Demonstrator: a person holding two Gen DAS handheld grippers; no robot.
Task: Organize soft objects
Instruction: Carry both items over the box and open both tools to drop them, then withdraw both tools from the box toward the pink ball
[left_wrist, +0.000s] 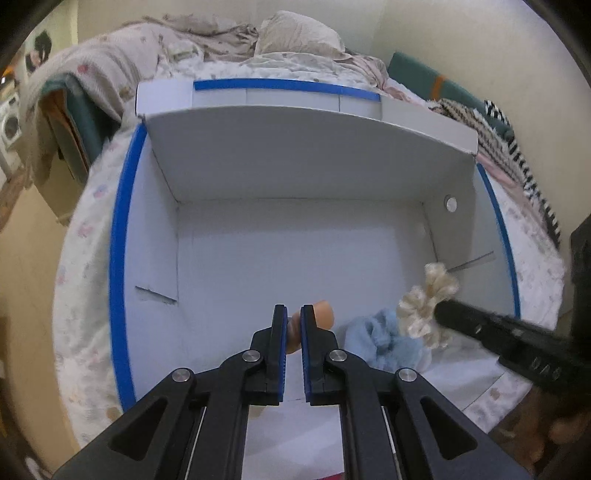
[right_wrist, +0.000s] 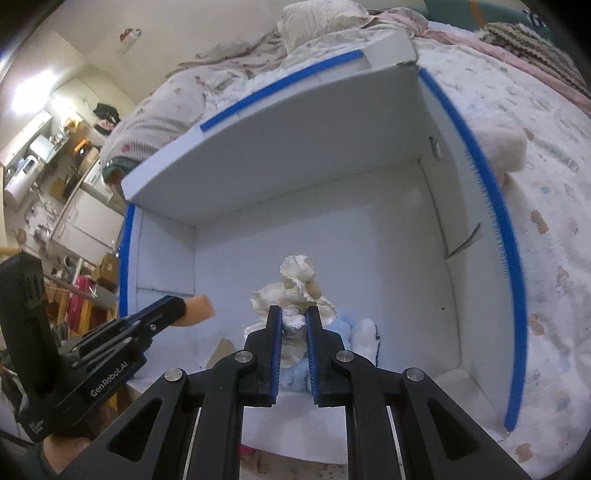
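A white box (left_wrist: 295, 177) with blue edges lies open on the bed; it also shows in the right wrist view (right_wrist: 332, 155). My left gripper (left_wrist: 293, 325) is shut on a peach soft object (left_wrist: 321, 314), held just above the box floor; the object also shows in the right wrist view (right_wrist: 197, 310). My right gripper (right_wrist: 294, 328) is shut on a cream satin scrunchie (right_wrist: 291, 291), held over a light blue fluffy item (left_wrist: 388, 339) lying in the box. The scrunchie (left_wrist: 428, 302) also shows in the left wrist view.
A pale pink fluffy item (right_wrist: 498, 144) lies on the floral bedsheet right of the box. Crumpled bedding and a pillow (left_wrist: 295, 33) sit behind the box. A striped cloth (left_wrist: 498, 136) lies at the far right. Cluttered shelves (right_wrist: 55, 184) stand left.
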